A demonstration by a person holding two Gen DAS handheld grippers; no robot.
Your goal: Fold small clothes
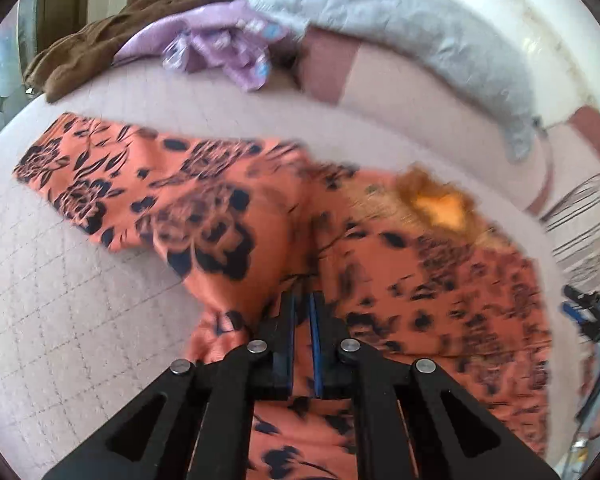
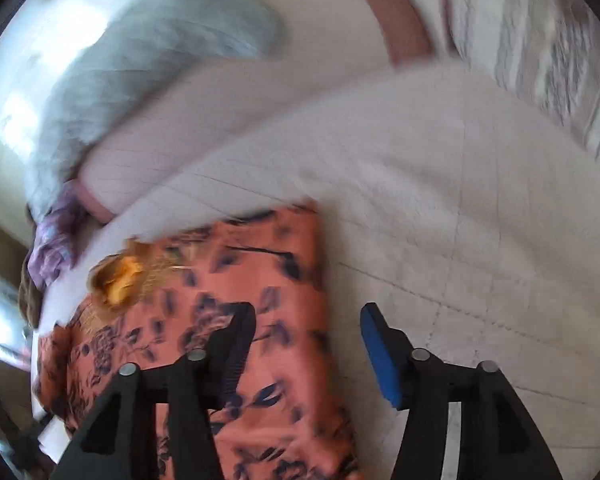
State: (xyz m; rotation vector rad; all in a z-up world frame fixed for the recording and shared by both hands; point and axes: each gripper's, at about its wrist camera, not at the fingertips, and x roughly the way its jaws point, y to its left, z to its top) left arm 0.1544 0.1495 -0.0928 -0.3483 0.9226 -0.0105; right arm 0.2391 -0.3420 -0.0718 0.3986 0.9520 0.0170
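Now the orange garment with a dark navy flower print (image 1: pixel 228 208) lies spread on the pale quilted bed cover (image 1: pixel 60 300), with its golden neckline (image 1: pixel 436 200) turned to the far side and one sleeve stretched flat to the left. In the left wrist view the left gripper (image 1: pixel 302 304) has its jaws together, clamped on a fold of this orange cloth, so the step in hand seems to be the lifting of one side for a fold. In the right wrist view the right gripper (image 2: pixel 308 312) stands with its jaws apart over the straight right edge of the garment, and nothing is pinched between them. I judge that the next move calls for carrying the held fold across the body while the right gripper takes or steadies the edge. Farther away a crumpled lilac cloth (image 1: pixel 220 48) and a brown cloth (image 1: pixel 112 36) wait beside a grey quilted pillow (image 1: pixel 420 32).
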